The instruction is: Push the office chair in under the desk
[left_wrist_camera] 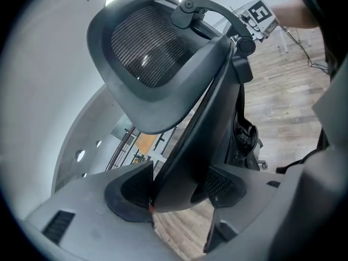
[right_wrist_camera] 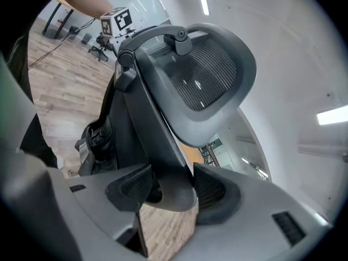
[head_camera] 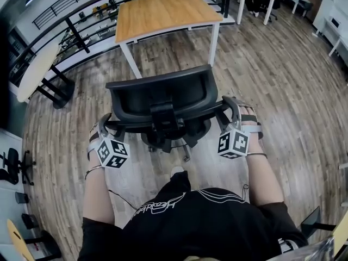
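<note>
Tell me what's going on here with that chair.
A person holds a claw in each hand, and both are clamped on a black office chair. The left claw grips the backrest's left edge and the right claw grips its right edge. The chair stands on the wood floor in front of the wooden desk. Its backrest is short of the desk's edge, so it is not yet pushed under.

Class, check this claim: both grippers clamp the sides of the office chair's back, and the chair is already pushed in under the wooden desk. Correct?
No. The head view shows the office chair standing on the floor short of the desk, not under it. The left gripper and right gripper do clamp its back's sides.
</note>
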Motion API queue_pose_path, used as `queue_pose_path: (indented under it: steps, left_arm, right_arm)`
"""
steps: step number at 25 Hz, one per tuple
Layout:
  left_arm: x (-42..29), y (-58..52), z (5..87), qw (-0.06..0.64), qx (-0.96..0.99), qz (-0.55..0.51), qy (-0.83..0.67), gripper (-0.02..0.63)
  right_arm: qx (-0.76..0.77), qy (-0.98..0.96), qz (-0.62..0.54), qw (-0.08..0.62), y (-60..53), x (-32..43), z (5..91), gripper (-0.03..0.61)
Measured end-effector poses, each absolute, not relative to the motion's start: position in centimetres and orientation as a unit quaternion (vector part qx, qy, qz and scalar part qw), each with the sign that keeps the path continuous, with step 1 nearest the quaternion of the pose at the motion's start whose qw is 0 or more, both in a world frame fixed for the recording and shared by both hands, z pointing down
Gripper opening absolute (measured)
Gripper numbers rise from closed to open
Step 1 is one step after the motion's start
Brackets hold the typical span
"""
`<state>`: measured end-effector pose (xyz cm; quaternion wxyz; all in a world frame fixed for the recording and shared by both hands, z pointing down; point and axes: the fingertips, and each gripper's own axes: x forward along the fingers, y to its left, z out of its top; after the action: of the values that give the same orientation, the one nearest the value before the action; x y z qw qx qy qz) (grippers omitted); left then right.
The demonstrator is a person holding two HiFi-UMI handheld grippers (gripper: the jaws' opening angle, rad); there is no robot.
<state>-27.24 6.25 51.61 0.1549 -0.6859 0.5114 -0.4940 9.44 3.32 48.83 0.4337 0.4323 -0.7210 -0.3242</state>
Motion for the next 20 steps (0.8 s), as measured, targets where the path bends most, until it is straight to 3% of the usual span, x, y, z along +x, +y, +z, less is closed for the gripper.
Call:
queue_pose_path:
  steps: [14,20]
  left_arm:
    - [-24.8,-3.4,50.2,0.166,-0.695,-0.491,0.499,0.262]
    - [-23.8,-14.8,49.1,0.168,-0.702,-0.49,0.489,0.264]
  right_arm:
    - [0.452,-0.715,-0.318,0.428,-6.4,11.7,47.3,0.262]
    - [0.463,-0.71,-0.307,0.434,-17.0,12.6,46.1,0.262]
